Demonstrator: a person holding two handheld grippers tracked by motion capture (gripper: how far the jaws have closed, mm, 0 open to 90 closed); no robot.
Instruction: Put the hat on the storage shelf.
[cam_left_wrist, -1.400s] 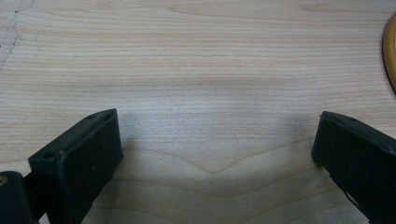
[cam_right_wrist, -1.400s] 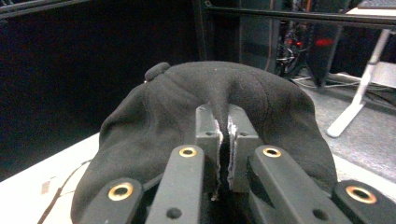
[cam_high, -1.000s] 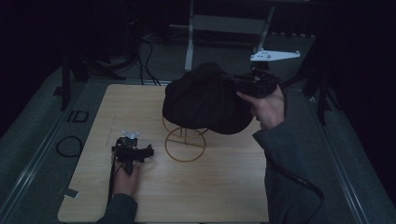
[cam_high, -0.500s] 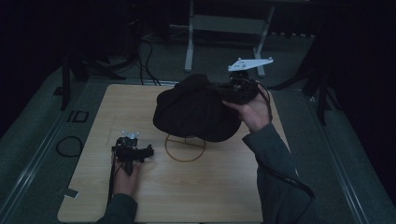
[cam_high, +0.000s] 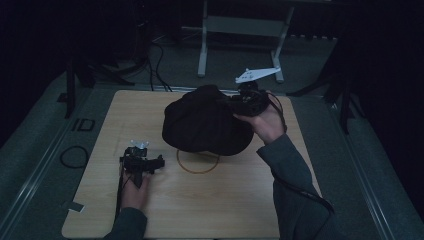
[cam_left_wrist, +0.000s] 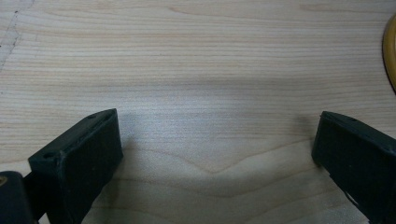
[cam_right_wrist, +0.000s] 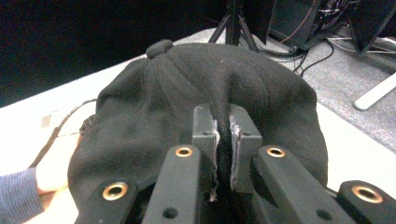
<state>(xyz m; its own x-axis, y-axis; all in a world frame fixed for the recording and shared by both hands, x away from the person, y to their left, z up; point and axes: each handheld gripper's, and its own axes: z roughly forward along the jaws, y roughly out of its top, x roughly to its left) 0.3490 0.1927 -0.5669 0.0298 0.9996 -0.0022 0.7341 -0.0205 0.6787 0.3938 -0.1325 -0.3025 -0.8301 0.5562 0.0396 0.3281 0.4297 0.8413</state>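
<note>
Black hat (cam_high: 205, 120) blocks the ring stand (cam_high: 198, 161) from above; bare tabletop (cam_high: 215, 205) lies open before the stand.

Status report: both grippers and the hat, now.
Right gripper shut on a fold of the black hat, held above the wire stand's ring base. Left gripper open, low over bare table. Nothing in the way.
</note>
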